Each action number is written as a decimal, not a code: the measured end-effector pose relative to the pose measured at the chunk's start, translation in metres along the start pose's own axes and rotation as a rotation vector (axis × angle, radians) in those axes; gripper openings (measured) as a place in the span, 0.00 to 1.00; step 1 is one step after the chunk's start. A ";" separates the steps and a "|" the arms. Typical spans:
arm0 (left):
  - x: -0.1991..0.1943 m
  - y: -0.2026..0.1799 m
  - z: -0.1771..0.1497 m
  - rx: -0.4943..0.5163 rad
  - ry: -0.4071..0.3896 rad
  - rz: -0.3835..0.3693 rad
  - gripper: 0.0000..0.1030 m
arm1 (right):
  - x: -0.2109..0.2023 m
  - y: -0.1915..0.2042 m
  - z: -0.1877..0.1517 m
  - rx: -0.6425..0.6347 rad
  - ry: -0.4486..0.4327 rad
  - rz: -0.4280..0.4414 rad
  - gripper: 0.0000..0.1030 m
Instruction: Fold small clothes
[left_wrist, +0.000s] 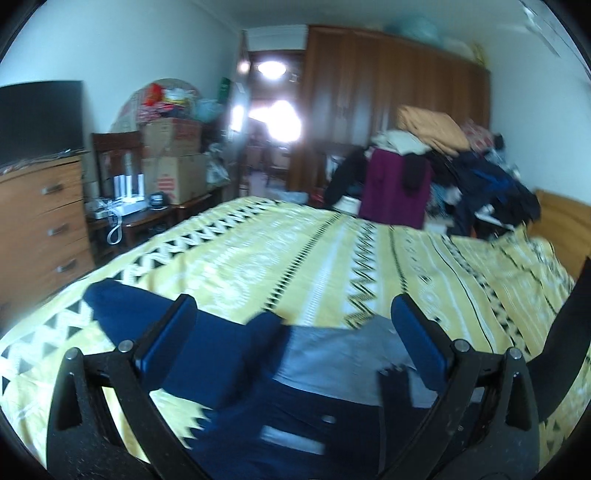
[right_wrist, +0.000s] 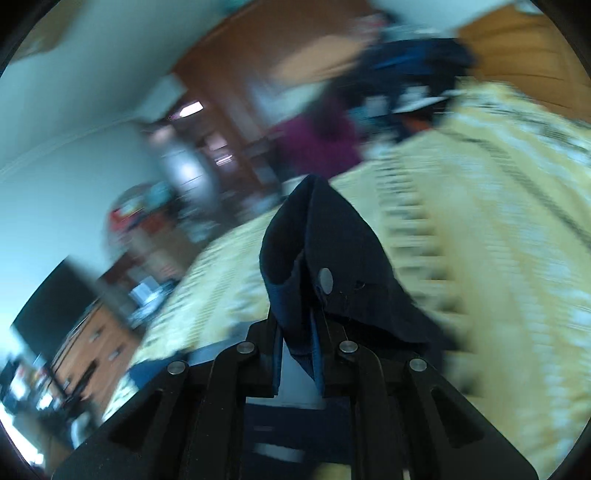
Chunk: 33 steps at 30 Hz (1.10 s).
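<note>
Here the left gripper (left_wrist: 293, 314) stood wide, clear above a navy-and-grey garment (left_wrist: 236, 354) spread flat on the yellow patterned bedspread (left_wrist: 332, 251), one navy sleeve (left_wrist: 122, 306) running away to the upper left. The right gripper (right_wrist: 300, 295) was nearly closed, pinching a fold of navy cloth (right_wrist: 325, 236) that peaked upward beyond its tips and draped right.

Both the left gripper (left_wrist: 293, 314) and the right gripper (right_wrist: 298, 295) are built of black plastic linkage arms joined by round silver rivets, and their fingers (left_wrist: 421, 339) are faced with blue pads.
</note>
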<state>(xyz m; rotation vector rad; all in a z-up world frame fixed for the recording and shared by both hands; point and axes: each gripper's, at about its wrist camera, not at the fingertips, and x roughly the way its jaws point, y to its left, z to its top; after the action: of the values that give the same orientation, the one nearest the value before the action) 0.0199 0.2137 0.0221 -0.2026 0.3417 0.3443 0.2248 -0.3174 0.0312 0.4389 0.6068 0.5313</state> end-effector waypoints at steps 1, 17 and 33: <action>-0.001 0.011 0.002 -0.013 0.001 0.007 1.00 | 0.026 0.030 -0.003 -0.028 0.028 0.055 0.17; 0.048 0.052 -0.042 -0.047 0.235 -0.132 1.00 | 0.247 0.172 -0.197 -0.101 0.466 0.208 0.44; 0.173 -0.069 -0.150 -0.167 0.752 -0.421 0.87 | 0.098 0.042 -0.246 0.158 0.374 0.019 0.55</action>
<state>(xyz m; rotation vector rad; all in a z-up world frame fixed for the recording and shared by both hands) 0.1541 0.1631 -0.1692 -0.5602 0.9944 -0.1389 0.1230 -0.1709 -0.1694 0.4981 1.0098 0.5907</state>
